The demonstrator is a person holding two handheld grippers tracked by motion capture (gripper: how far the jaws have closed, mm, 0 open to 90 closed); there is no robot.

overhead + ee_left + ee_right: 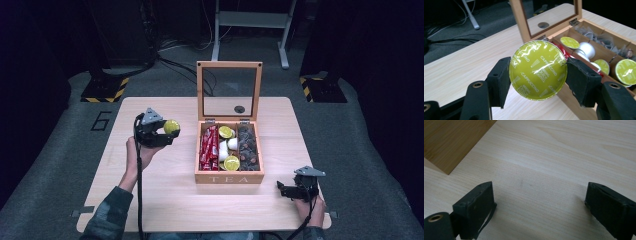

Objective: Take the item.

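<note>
Left tabletop (150, 180): bare wood, you pass freely.
Tea box (229, 177): upright lid (229, 90) blocks your approach from behind.
Compartments: crowded with capsules (231, 162) and sachets (207, 148).
Right front: clear beside your right gripper (284, 190).

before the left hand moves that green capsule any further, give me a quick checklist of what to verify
1. Grip: left gripper has both pads pressed on the rim of the green capsule. ok
2. Capsule condition: foil lid reads CAPPUCCINO, no visible dent or tear. ok
3. Tea box lid stands upright and open. ok
4. Room in the middle compartment: other green capsules and white ones already lie there; free space for another cannot tell.
5. Right gripper: jaws open with nothing between them, over bare table near the box corner, out of the left hand's path. ok
</note>
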